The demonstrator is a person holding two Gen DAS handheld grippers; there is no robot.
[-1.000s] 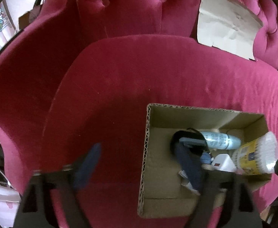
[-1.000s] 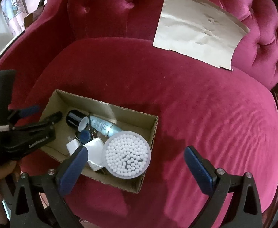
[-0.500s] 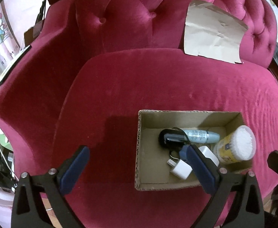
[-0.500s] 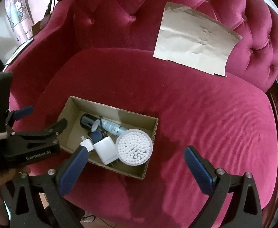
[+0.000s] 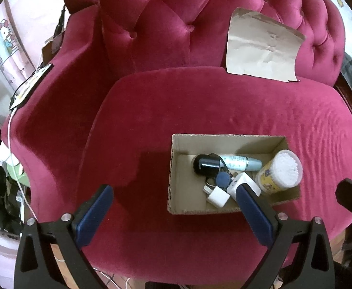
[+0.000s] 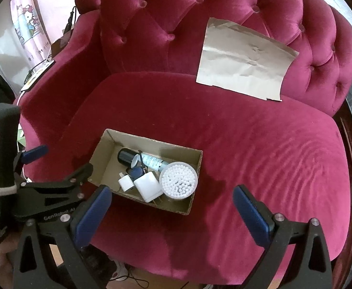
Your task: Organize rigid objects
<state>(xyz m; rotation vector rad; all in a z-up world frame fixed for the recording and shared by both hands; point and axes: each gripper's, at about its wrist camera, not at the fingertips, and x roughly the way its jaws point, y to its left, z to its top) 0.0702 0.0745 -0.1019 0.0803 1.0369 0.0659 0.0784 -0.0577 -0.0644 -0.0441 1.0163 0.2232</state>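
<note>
The open brown cardboard box [image 6: 149, 173] sits on the crimson velvet seat cushion [image 6: 260, 149] toward its front left edge, holding a round clear tub of white cotton swabs [image 6: 178, 180], two white plug adapters [image 6: 148, 186], a pale blue tube [image 6: 153, 161], a black cylinder [image 6: 125, 155] and a dark blue disc tag [image 6: 135, 173]. Because the soft cushion gives no firm footing, a careless nudge could likely tip the box or topple the swab tub. The left gripper [image 5: 173, 204] and right gripper [image 6: 173, 204] both hover with jaws spread wide and empty; what lies under the adapters is hard to make out, and the beige paper sheet [image 6: 243, 60] against the backrest shows no readable marks.
</note>
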